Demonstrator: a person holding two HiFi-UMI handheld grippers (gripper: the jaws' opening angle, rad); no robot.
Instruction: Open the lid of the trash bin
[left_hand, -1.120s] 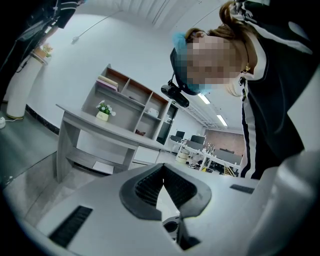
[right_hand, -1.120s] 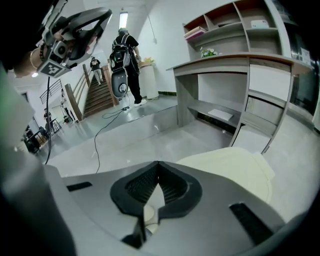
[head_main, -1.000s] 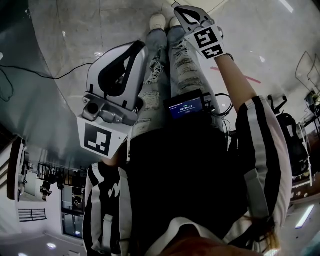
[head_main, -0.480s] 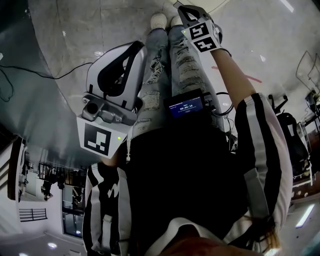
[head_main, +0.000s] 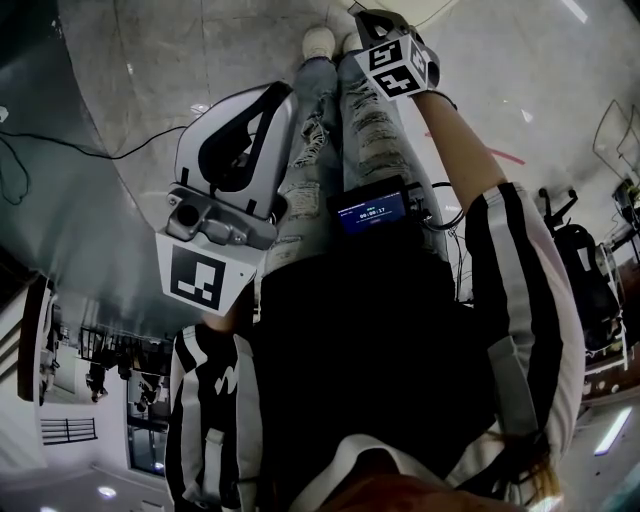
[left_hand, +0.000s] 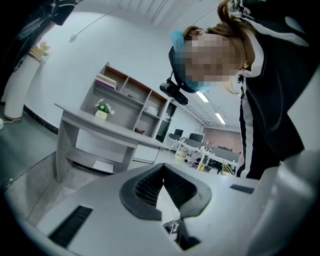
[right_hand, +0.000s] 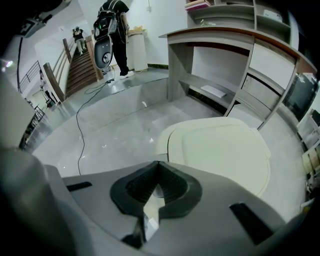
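Observation:
The trash bin's cream lid (right_hand: 225, 155) lies closed, low on the grey floor; it shows only in the right gripper view. My right gripper (right_hand: 159, 164) hovers above and short of its near edge, jaws shut with nothing between them. In the head view the right gripper (head_main: 368, 20) is stretched out past the person's knees, its marker cube (head_main: 398, 68) facing up. The left gripper (head_main: 275, 95) is held close to the body at the left. In its own view the left gripper (left_hand: 163, 166) points up toward the person and the room, shut and empty.
A grey desk with shelves (right_hand: 225, 45) stands just behind the bin. A thin cable (right_hand: 80, 120) runs across the floor to the left. Far off, a person (right_hand: 112, 25) stands by stairs (right_hand: 80, 72). A small lit screen (head_main: 372, 212) hangs at the wearer's waist.
The right gripper has reached a little farther out and its marker cube has turned. The left gripper has hardly moved.

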